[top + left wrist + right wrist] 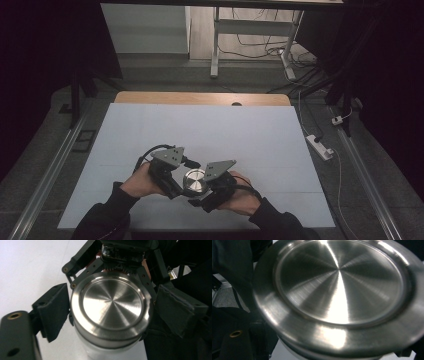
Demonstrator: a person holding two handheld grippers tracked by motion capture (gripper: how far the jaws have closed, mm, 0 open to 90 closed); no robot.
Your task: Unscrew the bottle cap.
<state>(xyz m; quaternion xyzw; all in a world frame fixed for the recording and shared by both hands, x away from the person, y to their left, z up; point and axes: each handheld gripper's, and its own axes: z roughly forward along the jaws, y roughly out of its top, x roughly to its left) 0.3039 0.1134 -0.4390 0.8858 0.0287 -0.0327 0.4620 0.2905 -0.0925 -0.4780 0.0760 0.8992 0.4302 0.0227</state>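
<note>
While the steel-capped flask (195, 181) stands near the tabletop's (200, 130) front edge, the left gripper (100, 312) brackets its body; whether either gripper clamps cannot be told. Rigid, slippery: right gripper (212, 182) should take the cap rim

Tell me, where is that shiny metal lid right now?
In the high view the metal lid sits near the table's front edge, between the left gripper and the right gripper.

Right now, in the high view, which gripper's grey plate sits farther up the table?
The left gripper: its plate lies farther from the person than the right gripper plate.
</note>
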